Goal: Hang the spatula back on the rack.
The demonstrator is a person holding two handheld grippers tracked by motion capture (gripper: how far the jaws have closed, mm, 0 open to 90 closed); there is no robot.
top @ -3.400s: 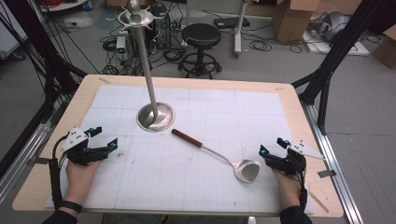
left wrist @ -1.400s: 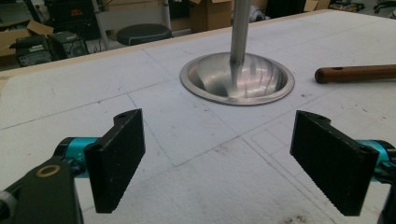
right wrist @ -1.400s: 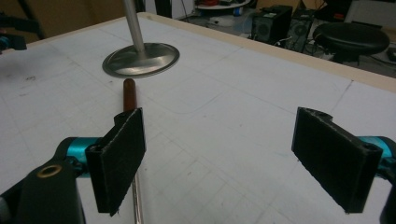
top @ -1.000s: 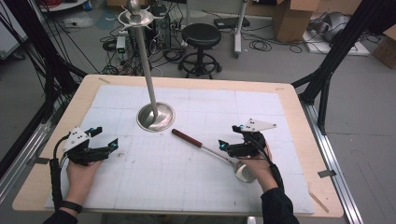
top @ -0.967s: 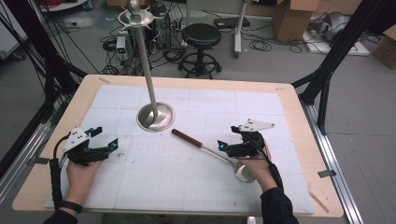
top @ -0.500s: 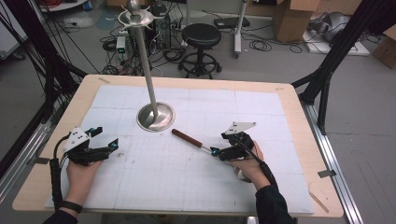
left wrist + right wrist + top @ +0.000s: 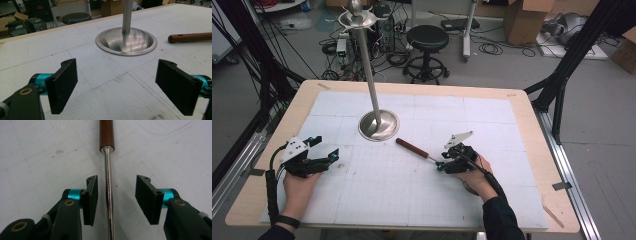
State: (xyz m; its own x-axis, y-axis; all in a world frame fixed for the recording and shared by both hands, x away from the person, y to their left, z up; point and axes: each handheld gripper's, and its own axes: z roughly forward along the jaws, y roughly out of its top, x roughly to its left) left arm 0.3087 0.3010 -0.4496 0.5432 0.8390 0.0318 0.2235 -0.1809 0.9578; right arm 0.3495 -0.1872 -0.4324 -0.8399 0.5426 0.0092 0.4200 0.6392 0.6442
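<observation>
The right gripper (image 7: 441,165) has come in from the table's 4 o'clock corner and now straddles the ladle's metal shaft (image 7: 109,195) — jaws spread, not yet pinching. A grasp looks imminent. The ladle's wooden handle (image 7: 411,148) points toward 10 o'clock, at the steel stand base (image 7: 378,125). The left gripper (image 7: 324,159) stays parked at 8 o'clock, jaws wide apart.
</observation>
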